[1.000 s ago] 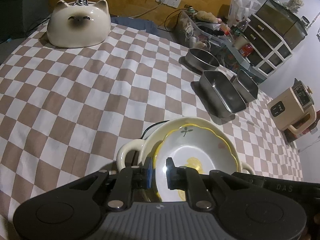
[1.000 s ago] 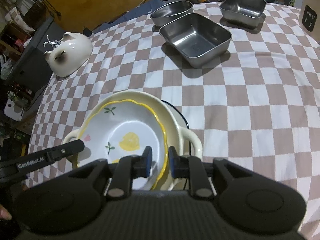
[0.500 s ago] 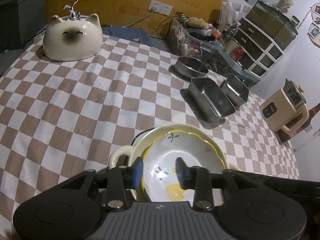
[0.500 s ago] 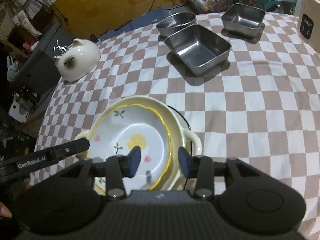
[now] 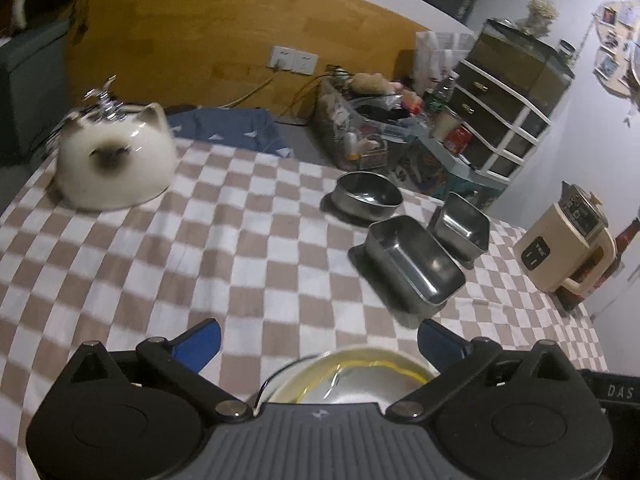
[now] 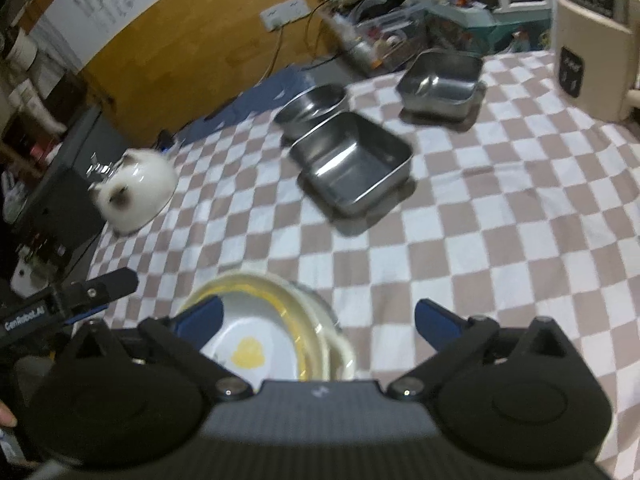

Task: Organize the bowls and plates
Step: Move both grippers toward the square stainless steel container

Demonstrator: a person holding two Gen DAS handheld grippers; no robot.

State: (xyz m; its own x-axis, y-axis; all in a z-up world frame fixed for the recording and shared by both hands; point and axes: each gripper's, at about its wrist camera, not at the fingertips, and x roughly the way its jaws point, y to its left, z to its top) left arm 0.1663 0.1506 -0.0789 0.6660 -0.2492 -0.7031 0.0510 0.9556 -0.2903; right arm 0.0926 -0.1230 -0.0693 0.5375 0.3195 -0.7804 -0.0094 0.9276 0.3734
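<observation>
Landmark: white scalloped ceramic plate with yellow rim and yellow heart (image 6: 256, 344), nested in a cream two-handled ceramic dish (image 6: 340, 350) on the brown-and-white checked cloth (image 5: 256, 256).
Left gripper (image 5: 318, 340): your jaws are opening, spread wide above the plate's far edge; nothing between the pads, nothing held.
Right gripper (image 6: 318, 318): jaws opening too, wide, empty; the plate's right edge lies below and between them, untouched.
Steel ware: rectangular stainless tray (image 6: 352, 162), round steel bowl (image 6: 312, 108) and small square steel tin (image 6: 442, 80), all well beyond the plate, apart from it.
Risk: your two grippers crowd one stack; a careless sweep could clip the rim and skid it.
Risk: frames are blurred; aim before reaching.
</observation>
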